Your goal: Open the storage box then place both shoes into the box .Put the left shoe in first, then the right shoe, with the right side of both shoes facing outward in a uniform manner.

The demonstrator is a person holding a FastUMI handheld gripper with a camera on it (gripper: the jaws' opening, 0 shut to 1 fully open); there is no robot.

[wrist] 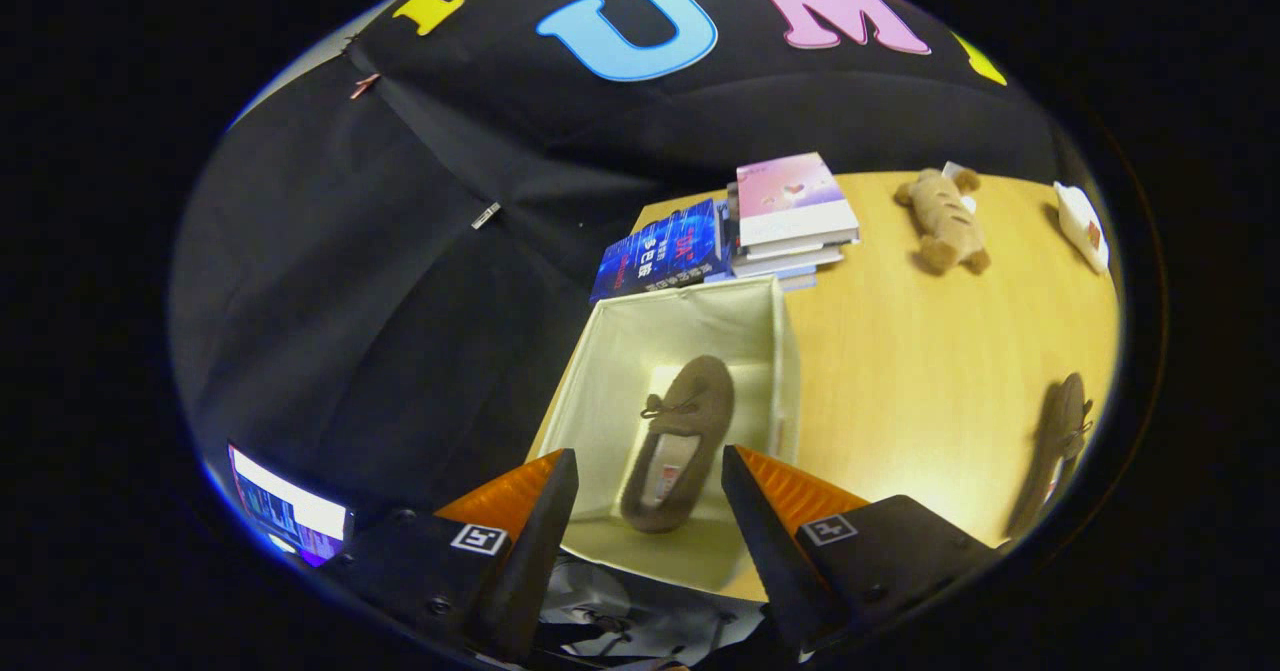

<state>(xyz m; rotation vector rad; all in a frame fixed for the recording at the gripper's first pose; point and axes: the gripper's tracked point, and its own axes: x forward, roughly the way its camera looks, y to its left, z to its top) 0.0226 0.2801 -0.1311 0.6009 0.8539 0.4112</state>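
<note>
With one brown slipper (680,441) lying in the open storage box (600,391), the tool (650,501), spread wide and empty, best grips the second slipper (1060,441) on the counter (920,351) mid-body, right side outward.

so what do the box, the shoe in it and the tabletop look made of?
Storage box: cream fabric, matte, softly bowed walls. Shoe lying in it, beyond the open gripper: brown suede or fleece, fuzzy, no shine. Table: light wood or laminate, smooth, slight sheen.
</note>
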